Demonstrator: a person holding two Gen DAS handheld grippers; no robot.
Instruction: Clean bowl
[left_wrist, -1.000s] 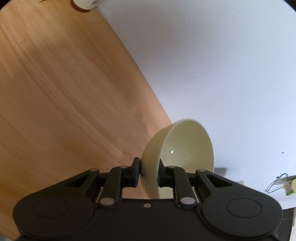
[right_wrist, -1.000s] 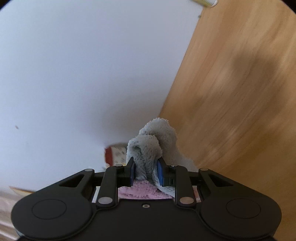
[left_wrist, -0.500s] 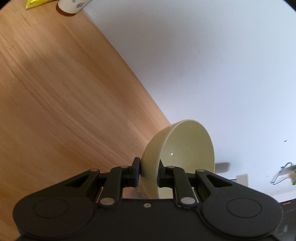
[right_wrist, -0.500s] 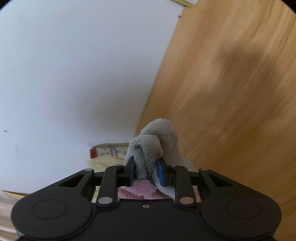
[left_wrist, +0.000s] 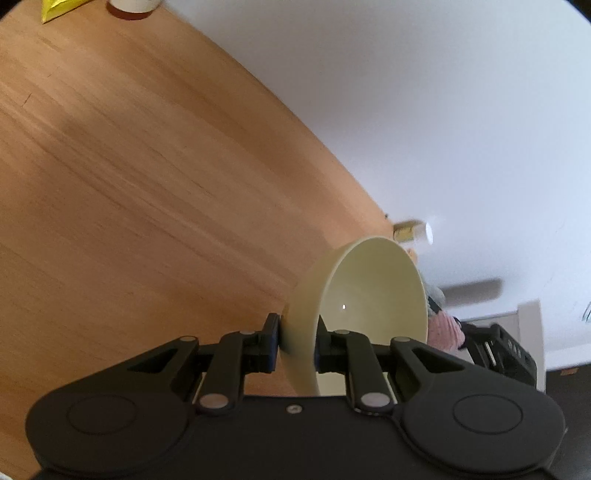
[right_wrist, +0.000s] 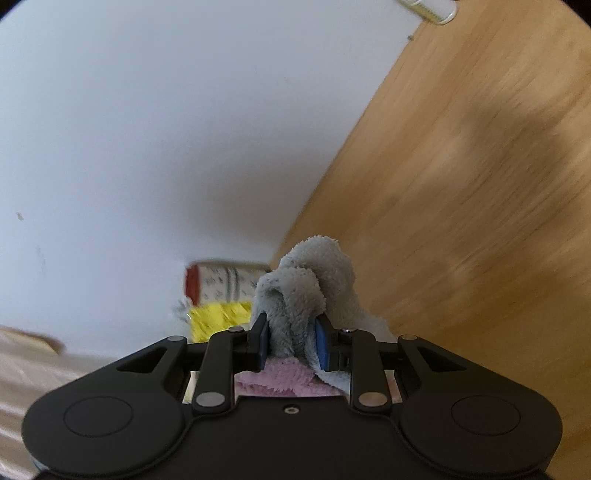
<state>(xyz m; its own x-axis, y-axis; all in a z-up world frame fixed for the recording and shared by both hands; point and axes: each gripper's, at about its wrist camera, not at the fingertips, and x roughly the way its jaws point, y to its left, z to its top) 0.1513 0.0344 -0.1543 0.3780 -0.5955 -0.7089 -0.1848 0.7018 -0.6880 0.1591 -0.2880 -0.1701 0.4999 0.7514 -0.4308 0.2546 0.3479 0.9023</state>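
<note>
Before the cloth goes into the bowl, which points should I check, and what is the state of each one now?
1. Left hand-held gripper clamps the bowl wall: ok.
2. Bowl opening faces the cloth side: ok; the cloth shows beyond the rim.
3. Right hand-held gripper holds the cloth: ok.
4. Cloth sticks out past the fingertips: ok.
5. Bowl inside shows dirt: cannot tell.
6. Gap between cloth and bowl: cannot tell.

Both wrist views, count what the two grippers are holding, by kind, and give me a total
Bowls: 1, the pale yellow-green bowl, wall pinched in the left gripper.
Cloths: 1, the grey fluffy cloth clamped in the right gripper.
Total: 2 held things.
</note>
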